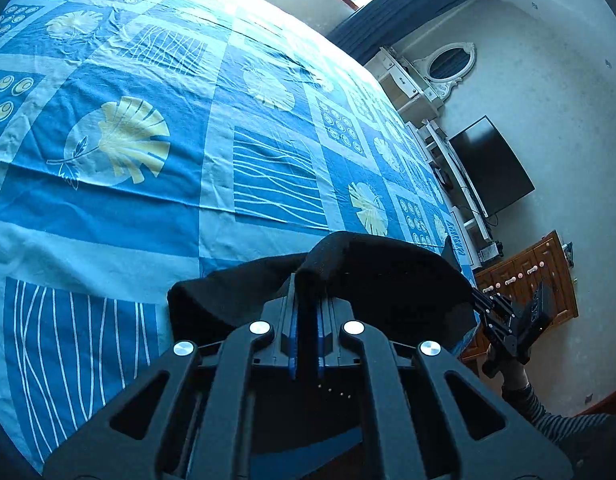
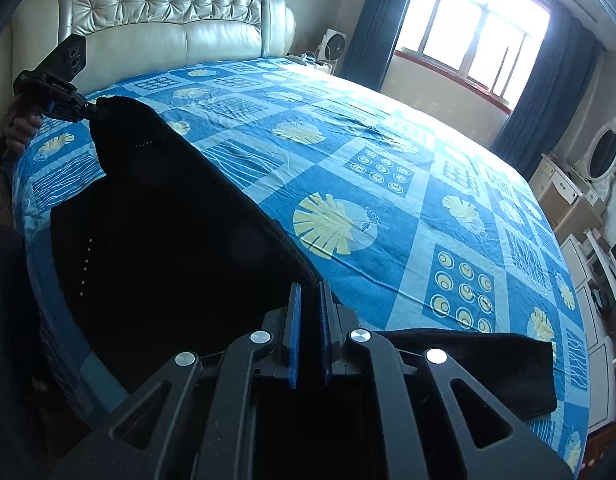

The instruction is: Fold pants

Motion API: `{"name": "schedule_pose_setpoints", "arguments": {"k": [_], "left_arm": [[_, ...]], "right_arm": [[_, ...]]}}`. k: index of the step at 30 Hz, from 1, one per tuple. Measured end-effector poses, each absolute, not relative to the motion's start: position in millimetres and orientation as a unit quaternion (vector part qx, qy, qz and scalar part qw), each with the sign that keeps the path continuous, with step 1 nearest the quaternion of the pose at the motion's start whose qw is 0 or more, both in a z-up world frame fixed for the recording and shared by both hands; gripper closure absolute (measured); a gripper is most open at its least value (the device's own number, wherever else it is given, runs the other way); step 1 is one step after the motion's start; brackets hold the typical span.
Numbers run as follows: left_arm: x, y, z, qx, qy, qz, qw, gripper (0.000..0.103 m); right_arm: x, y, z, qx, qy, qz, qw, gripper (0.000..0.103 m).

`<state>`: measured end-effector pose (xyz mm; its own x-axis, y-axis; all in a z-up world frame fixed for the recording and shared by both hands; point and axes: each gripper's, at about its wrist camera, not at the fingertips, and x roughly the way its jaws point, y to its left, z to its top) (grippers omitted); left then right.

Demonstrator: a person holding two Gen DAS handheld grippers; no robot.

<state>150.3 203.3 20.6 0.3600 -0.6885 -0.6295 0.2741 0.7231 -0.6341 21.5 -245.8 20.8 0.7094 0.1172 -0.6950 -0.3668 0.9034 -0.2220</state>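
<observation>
The black pants (image 2: 168, 240) hung stretched between the two grippers over the near edge of the bed (image 2: 388, 184), their dark cloth draped down across the blue patterned bedsheet (image 1: 108, 208). One end of the garment lay flat on the sheet just to the right of the right gripper, in the right wrist view. A short row of small pale dots, perhaps stitching or studs, showed on the cloth in two places.

The left gripper (image 1: 307, 280) had its jaws closed tight on a bunched fold of the pants, the fabric rising in a hump directly at and beyond the tips. From the right wrist view the same gripper (image 2: 93, 111) was seen at the far left, pinching a raised corner of the cloth, with the person's hand (image 2: 22, 130) on its handle.

The right gripper (image 2: 309, 286) had its jaws drawn in to a narrow gap with the edge of the pants running between the blue pads. In the left wrist view it (image 1: 478, 295) sat at the right end of the garment, its tips at the cloth edge.

No writing could be read on the pants; a small mark on the left gripper's body was too blurred to make out.

Beyond stood a tufted cream headboard (image 2: 160, 20), a window (image 2: 480, 36) with dark blue curtains (image 2: 372, 16), an oval mirror (image 1: 448, 58), a dark television (image 1: 492, 164) and a wooden cabinet (image 1: 536, 276).
</observation>
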Motion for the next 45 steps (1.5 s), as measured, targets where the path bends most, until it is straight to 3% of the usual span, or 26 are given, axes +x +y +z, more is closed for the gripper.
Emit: {"name": "schedule_pose_setpoints", "arguments": {"k": [6, 11, 15, 17, 22, 32, 44, 45], "left_arm": [[111, 219, -27, -0.246, 0.509, -0.276, 0.777, 0.092], [89, 216, -47, -0.209, 0.542, -0.238, 0.778, 0.087], [78, 224, -57, -0.203, 0.565, -0.195, 0.776, 0.069], [68, 230, -57, -0.217, 0.565, -0.188, 0.774, 0.067], [44, 233, -44, -0.261, 0.545, -0.188, 0.774, 0.055], [43, 211, -51, -0.368, 0.529, -0.177, 0.744, 0.055], [57, 186, -58, -0.344, 0.534, -0.146, 0.759, 0.055], [57, 185, -58, -0.337, 0.535, -0.145, 0.761, 0.059]], "right_arm": [[-18, -230, -26, -0.207, 0.379, 0.129, 0.893, 0.094], [-37, -225, -59, -0.220, 0.408, 0.137, 0.876, 0.092], [-46, -225, -68, -0.220, 0.417, 0.137, 0.871, 0.082], [-49, -231, -64, -0.200, 0.423, 0.138, 0.873, 0.072], [-48, -263, -51, -0.059, 0.456, 0.155, 0.874, 0.058], [-37, -308, -65, 0.273, 0.479, 0.182, 0.814, 0.058], [-30, -276, -81, 0.377, 0.484, 0.203, 0.763, 0.053], [-29, -272, -82, 0.387, 0.481, 0.208, 0.759, 0.053]]}}
